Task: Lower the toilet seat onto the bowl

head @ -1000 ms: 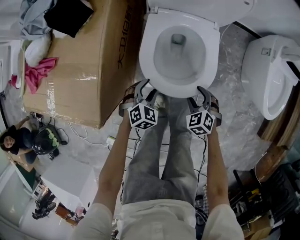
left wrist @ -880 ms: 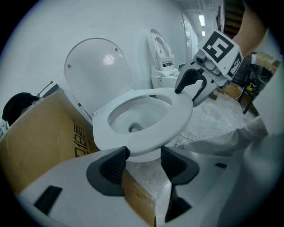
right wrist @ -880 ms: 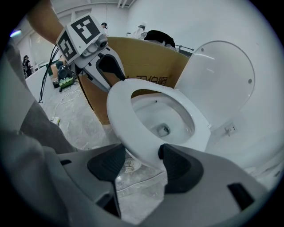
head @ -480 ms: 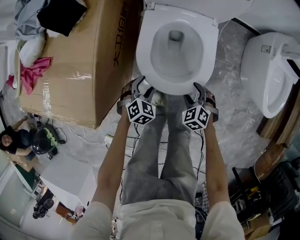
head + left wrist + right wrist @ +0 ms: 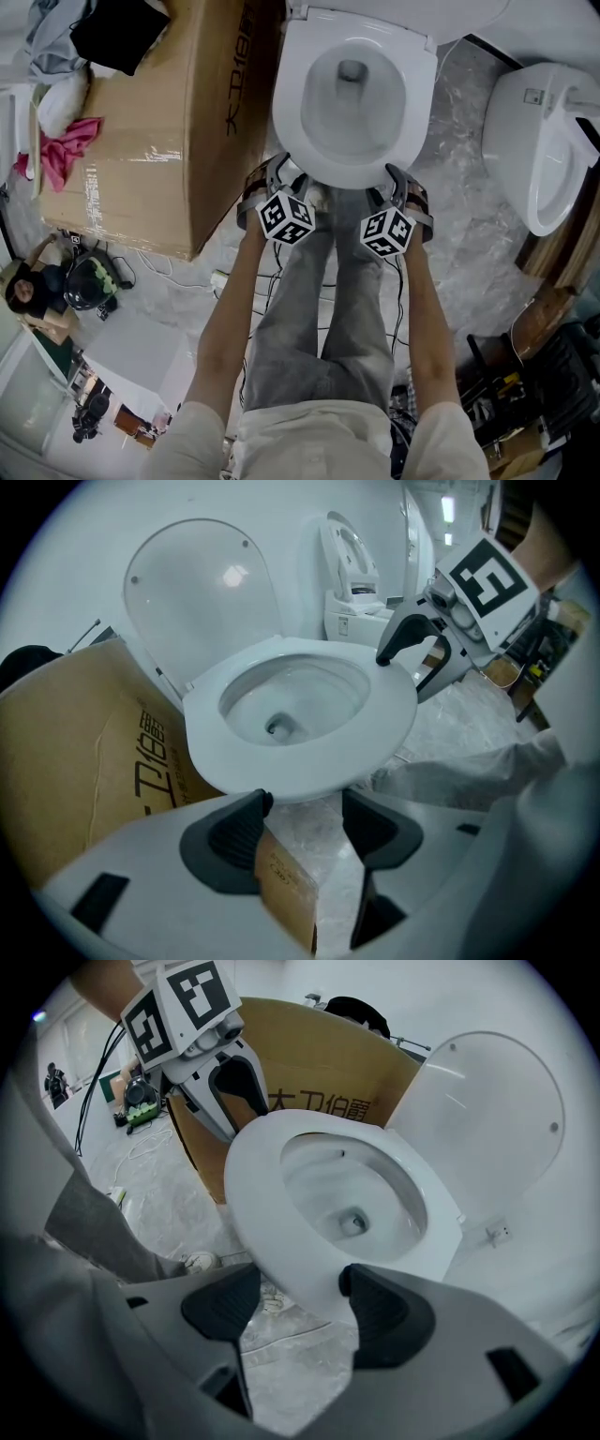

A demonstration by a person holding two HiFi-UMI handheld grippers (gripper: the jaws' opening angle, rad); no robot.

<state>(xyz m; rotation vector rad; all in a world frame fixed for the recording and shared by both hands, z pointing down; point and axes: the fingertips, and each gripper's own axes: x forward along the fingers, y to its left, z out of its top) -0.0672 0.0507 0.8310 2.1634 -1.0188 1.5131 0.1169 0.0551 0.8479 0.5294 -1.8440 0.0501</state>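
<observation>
The white toilet seat point(image 5: 352, 174) lies flat on the bowl, and the lid point(image 5: 202, 592) stands upright behind it. My left gripper point(image 5: 284, 176) is open at the seat's front left rim. The rim point(image 5: 309, 775) sits just past its pads, apart from them. My right gripper point(image 5: 405, 183) is at the front right rim, its jaws opening. The seat edge point(image 5: 258, 1194) reaches between its pads, which do not press on it. Each gripper shows in the other's view: the right gripper point(image 5: 412, 653) and the left gripper point(image 5: 234, 1082).
A big cardboard box point(image 5: 159, 122) stands close on the toilet's left. A second white toilet point(image 5: 539, 150) is on the right. The person's legs point(image 5: 328, 300) stand right in front of the bowl. Cables, a pink cloth point(image 5: 61, 150) and a dark helmet point(image 5: 89, 281) lie at the left.
Both grippers stay at the seat's front rim. Their marker cubes have shifted a little toward the bowl, and the right one has edged left. The seat has not moved.
</observation>
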